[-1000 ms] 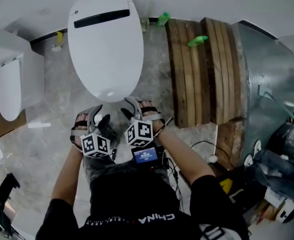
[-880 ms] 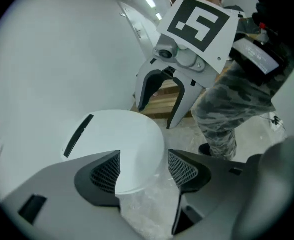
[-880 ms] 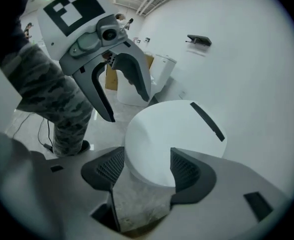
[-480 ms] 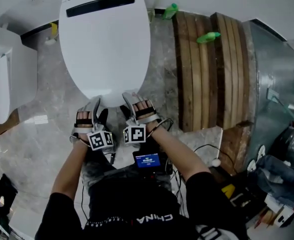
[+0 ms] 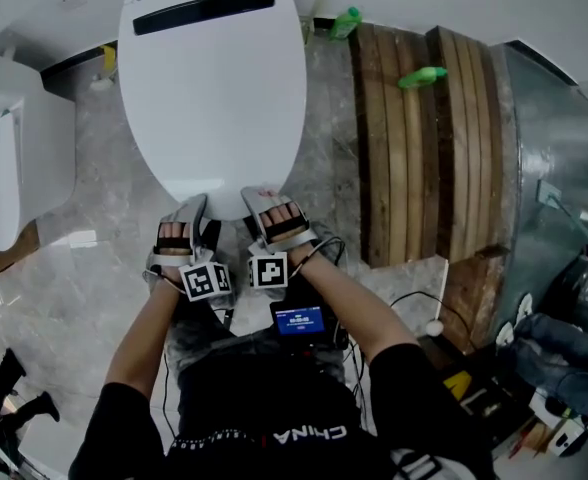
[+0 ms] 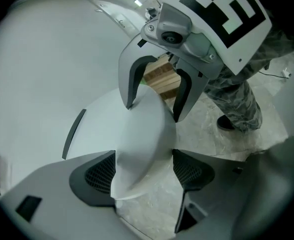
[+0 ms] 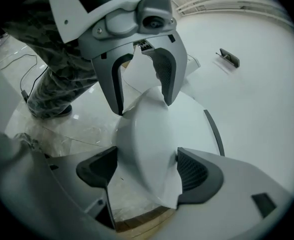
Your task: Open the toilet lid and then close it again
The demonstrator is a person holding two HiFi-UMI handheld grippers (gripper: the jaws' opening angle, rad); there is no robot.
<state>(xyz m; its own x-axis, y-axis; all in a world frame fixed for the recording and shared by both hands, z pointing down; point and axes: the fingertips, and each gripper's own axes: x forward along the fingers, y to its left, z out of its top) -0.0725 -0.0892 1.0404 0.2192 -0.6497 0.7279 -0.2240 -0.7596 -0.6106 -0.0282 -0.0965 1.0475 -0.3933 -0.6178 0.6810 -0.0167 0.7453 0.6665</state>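
The white toilet lid [image 5: 214, 78] lies down flat on the bowl, with a dark slot near its hinge end. Both grippers sit side by side at its front rim. My left gripper [image 5: 198, 206] is open, and the lid's front edge [image 6: 137, 139] lies between its pads [image 6: 99, 174] without being squeezed. My right gripper [image 5: 255, 198] is open too, with the same rim [image 7: 149, 134] between its pads [image 7: 192, 171]. Each gripper view shows the other gripper just ahead over the rim: the right gripper [image 6: 154, 101] and the left gripper [image 7: 142, 101].
A second white fixture [image 5: 14, 158] stands at the left. Wooden planks [image 5: 414, 138] lie right of the toilet with green bottles [image 5: 421, 76] on and behind them. A metal drum [image 5: 554, 148], cables and clutter fill the right side. The floor [image 5: 74, 268] is marble.
Both grippers have sunk towards the floor with the lid's front edge, and their jaws have spread wider. In the last half second they hardly moved.
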